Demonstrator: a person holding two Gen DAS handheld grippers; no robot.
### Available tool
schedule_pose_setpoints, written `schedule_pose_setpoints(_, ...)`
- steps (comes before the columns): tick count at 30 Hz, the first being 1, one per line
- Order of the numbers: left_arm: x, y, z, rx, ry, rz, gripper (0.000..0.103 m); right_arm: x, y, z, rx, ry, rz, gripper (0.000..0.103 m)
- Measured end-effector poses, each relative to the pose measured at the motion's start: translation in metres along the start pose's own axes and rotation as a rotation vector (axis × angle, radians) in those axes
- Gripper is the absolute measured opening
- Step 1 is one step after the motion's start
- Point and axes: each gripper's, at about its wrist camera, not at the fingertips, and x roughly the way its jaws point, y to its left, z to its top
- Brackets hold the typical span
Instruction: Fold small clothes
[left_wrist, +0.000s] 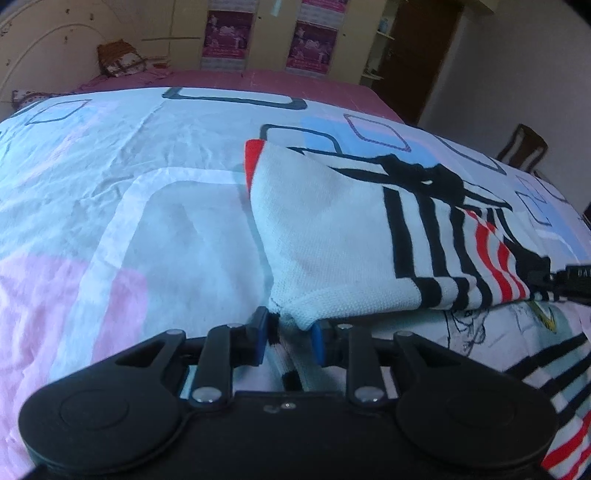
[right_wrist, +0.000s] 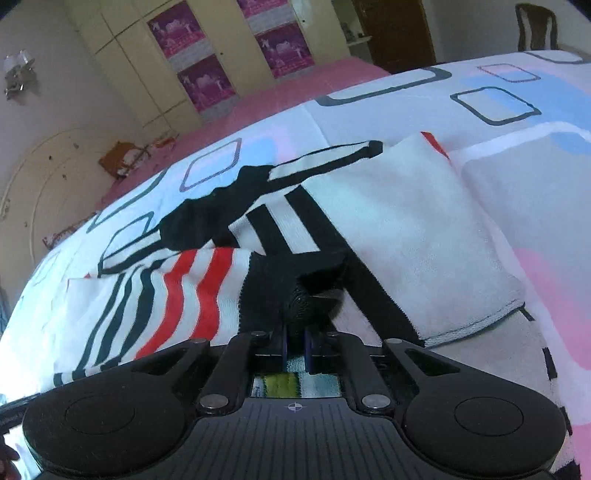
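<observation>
A small white knit garment (left_wrist: 332, 229) with black and red stripes lies on the bed, partly folded over itself. My left gripper (left_wrist: 290, 334) is shut on its white hem corner, the blue pads pinching the cloth. My right gripper (right_wrist: 295, 338) is shut on a bunched black part of the same garment (right_wrist: 399, 236). The right gripper's tip also shows at the right edge of the left wrist view (left_wrist: 569, 280), holding the striped edge. Both hold the fold a little above the lower layer of the garment.
The bed sheet (left_wrist: 129, 221) is white with pink, blue and grey squares. A maroon cover (left_wrist: 280, 79) lies beyond it. Cupboards with purple posters (right_wrist: 192, 55) line the far wall. A wooden chair (left_wrist: 524, 147) stands at the right.
</observation>
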Motion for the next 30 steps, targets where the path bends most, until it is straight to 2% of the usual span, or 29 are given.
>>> schedule_pose_setpoints(1, -0.003, 0.002, 0.000, 0.001, 0.002, -0.022, 0.036, -0.003, 0.000, 0.000, -0.004, -0.008, -0.003, 0.008)
schedule_pose_setpoints(2, -0.011, 0.006, 0.000, -0.011, -0.013, -0.047, 0.056, -0.008, 0.000, 0.002, 0.000, -0.024, -0.008, 0.020)
schedule_pose_setpoints(3, -0.021, 0.010, -0.002, -0.028, -0.047, -0.060, 0.067, -0.014, -0.001, 0.003, 0.011, -0.055, -0.025, 0.055)
schedule_pose_setpoints(4, -0.033, 0.016, -0.003, -0.046, -0.103, -0.074, 0.077, -0.023, -0.003, 0.004, 0.025, -0.108, -0.032, 0.070)
schedule_pose_setpoints(5, -0.039, 0.022, -0.002, -0.061, -0.143, -0.088, 0.076, -0.029, -0.005, 0.006, 0.032, -0.144, -0.018, 0.074)
schedule_pose_setpoints(8, -0.029, 0.040, 0.020, -0.125, -0.171, -0.108, 0.073, -0.019, -0.007, 0.018, 0.044, -0.112, -0.038, 0.073)
schedule_pose_setpoints(9, -0.021, 0.044, 0.030, -0.140, -0.177, -0.119, 0.072, -0.016, -0.008, 0.020, 0.056, -0.107, -0.041, 0.069)
schedule_pose_setpoints(11, 0.001, 0.048, 0.053, -0.137, -0.181, -0.141, 0.064, -0.004, -0.012, 0.025, 0.099, -0.069, -0.043, 0.064)
schedule_pose_setpoints(14, 0.044, 0.055, 0.084, -0.139, -0.108, -0.186, 0.051, 0.007, -0.015, 0.024, 0.145, -0.036, -0.039, 0.053)
schedule_pose_setpoints(18, 0.083, 0.063, 0.098, -0.162, -0.013, -0.241, 0.040, 0.016, -0.008, 0.025, 0.105, -0.022, -0.063, 0.034)
schedule_pose_setpoints(19, 0.086, 0.062, 0.097, -0.154, -0.010, -0.248, 0.011, 0.017, -0.007, 0.026, 0.103, -0.025, -0.066, 0.029)
schedule_pose_setpoints(20, 0.087, 0.060, 0.096, -0.132, -0.017, -0.228, 0.008, 0.018, -0.007, 0.026, 0.096, -0.027, -0.064, 0.006)
schedule_pose_setpoints(22, 0.081, 0.058, 0.092, -0.120, -0.084, -0.212, 0.007, 0.012, -0.004, 0.024, 0.076, -0.061, -0.085, 0.006)
schedule_pose_setpoints(24, 0.083, 0.056, 0.085, -0.102, -0.094, -0.176, 0.008, 0.003, 0.003, 0.017, 0.031, -0.114, -0.110, 0.006)
schedule_pose_setpoints(26, 0.089, 0.060, 0.079, -0.127, -0.098, -0.187, 0.008, 0.017, 0.004, 0.004, -0.006, -0.069, -0.161, 0.006)
schedule_pose_setpoints(27, 0.090, 0.062, 0.080, -0.144, -0.093, -0.197, 0.008, 0.018, 0.004, 0.001, -0.014, -0.090, -0.160, 0.006)
schedule_pose_setpoints(29, 0.087, 0.063, 0.085, -0.121, -0.080, -0.178, 0.020, 0.017, 0.009, 0.003, -0.030, -0.093, -0.185, 0.007)
schedule_pose_setpoints(30, 0.082, 0.059, 0.087, -0.093, -0.079, -0.141, 0.025, 0.015, 0.010, 0.004, -0.026, -0.102, -0.195, 0.009)
